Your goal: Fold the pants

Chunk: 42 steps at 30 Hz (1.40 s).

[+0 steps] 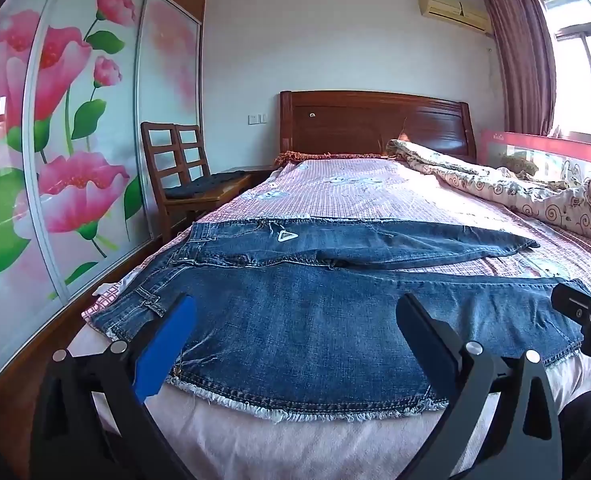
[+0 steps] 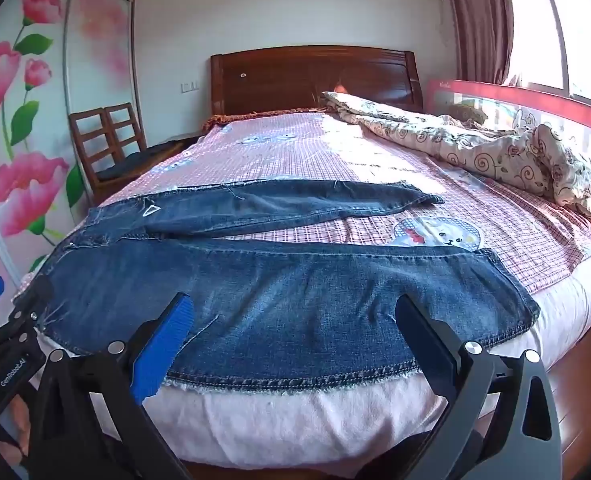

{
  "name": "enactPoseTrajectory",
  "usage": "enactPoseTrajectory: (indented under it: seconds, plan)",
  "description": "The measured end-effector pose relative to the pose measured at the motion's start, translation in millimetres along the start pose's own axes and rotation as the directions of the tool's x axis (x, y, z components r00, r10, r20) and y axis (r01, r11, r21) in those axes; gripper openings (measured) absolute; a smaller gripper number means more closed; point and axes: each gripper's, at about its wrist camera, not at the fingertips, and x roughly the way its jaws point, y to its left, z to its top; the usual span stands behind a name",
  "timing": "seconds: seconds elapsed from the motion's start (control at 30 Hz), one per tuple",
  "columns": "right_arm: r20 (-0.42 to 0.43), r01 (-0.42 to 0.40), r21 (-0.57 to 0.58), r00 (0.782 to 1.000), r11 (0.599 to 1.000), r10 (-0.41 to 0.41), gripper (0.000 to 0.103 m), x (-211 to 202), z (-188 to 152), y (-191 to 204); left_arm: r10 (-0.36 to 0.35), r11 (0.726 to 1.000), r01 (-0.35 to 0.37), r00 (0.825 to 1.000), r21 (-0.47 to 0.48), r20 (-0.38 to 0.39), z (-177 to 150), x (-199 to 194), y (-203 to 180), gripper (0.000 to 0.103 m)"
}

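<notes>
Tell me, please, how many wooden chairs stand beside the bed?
2: brown slatted-back wooden chairs side by side left of the bed, before the flowered wardrobe; the left one, the right one. Their seats overlap, so others may be hidden.

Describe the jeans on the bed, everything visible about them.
The jeans are dark blue denim, spread flat and unfolded across the checked bedsheet, waist to the left, legs parted and running right. The near edge is frayed white along the mattress edge. A small triangular mark sits near the waist. Both open grippers hover near; neither holds it.
</notes>
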Motion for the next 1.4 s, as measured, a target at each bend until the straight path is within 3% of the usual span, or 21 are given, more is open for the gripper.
enactPoseTrajectory:
  seconds: [1.03, 1.4]
  plan:
    - [-0.054, -0.008, 0.006, 0.999, 1.0, 0.008, 0.1, 9.3, -3.1, 2.2, -0.009, 1.0, 0.01, 1.0, 0.016, -0.002, -2.8, -0.4, -4.9, 0.1]
    - [-0.031, -0.005, -0.01, 0.999, 1.0, 0.005, 0.1, 8.8, -3.2, 3.4, -0.004, 1.0, 0.004, 1.0, 0.011, -0.009, -2.6, 2.0, -4.2, 0.1]
